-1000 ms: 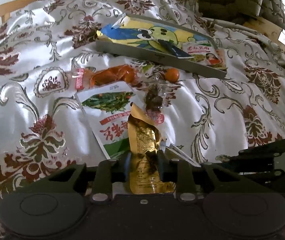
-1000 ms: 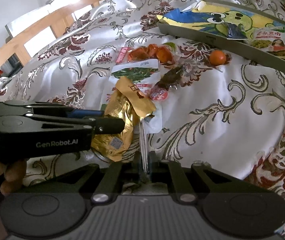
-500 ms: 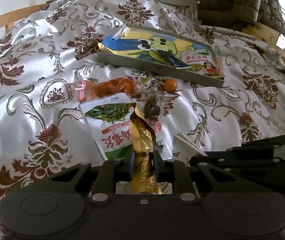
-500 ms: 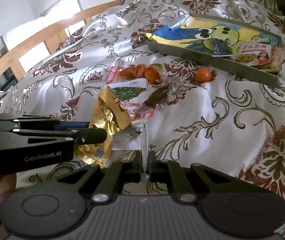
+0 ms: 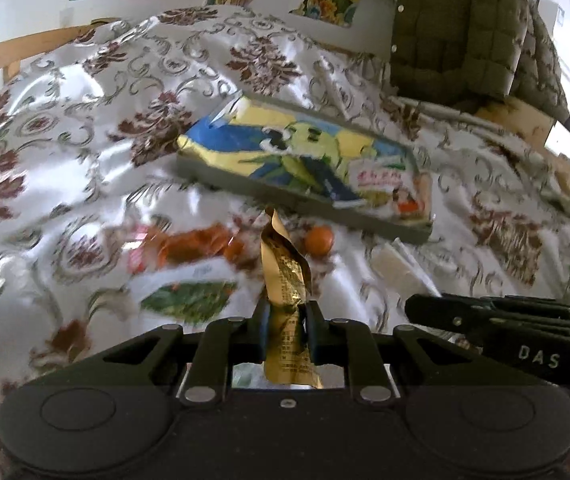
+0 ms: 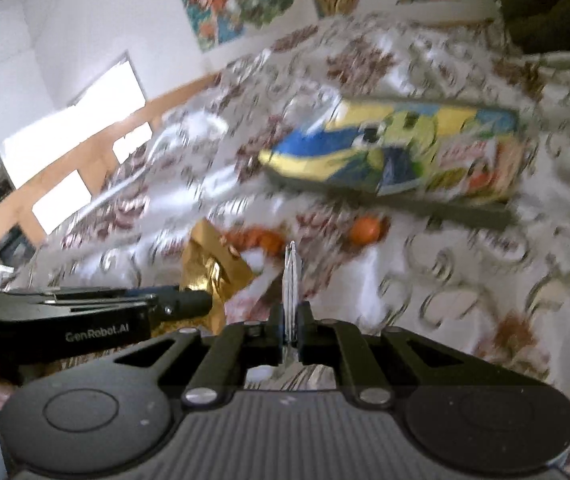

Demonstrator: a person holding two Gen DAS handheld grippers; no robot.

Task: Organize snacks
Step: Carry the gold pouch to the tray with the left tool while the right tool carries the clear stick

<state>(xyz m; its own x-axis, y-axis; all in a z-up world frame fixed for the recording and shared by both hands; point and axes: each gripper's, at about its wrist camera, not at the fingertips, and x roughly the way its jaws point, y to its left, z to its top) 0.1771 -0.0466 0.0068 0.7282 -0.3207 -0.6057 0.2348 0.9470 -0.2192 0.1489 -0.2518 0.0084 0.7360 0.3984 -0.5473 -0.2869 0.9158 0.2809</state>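
Observation:
My left gripper [image 5: 285, 309] is shut on a gold foil snack packet [image 5: 285, 280], which stands up between its pads, lifted off the bed. Seen from the right wrist, that gold packet [image 6: 213, 264] hangs at the tip of the left gripper [image 6: 205, 300]. My right gripper [image 6: 291, 310] is shut on a thin clear flat packet [image 6: 291, 276], seen edge-on. Ahead lies a shallow grey tray [image 5: 245, 184] with a cartoon-print bag [image 5: 297, 152] and a red-and-white packet [image 5: 393, 188] in it. The right gripper [image 5: 413, 304] shows at right in the left wrist view.
On the patterned bedspread [image 5: 85, 120] lie a green-and-white packet [image 5: 189, 296], a bag of orange snacks [image 5: 189, 244] and a loose orange ball [image 5: 319, 240]. A dark quilted jacket [image 5: 465, 40] hangs at the back right. A wooden bed rail [image 6: 85, 168] runs along the left.
Both grippers have risen off the bed with their packets, and the views have tilted up toward the tray and wall. The gold packet now hangs clear of the green-and-white packet.

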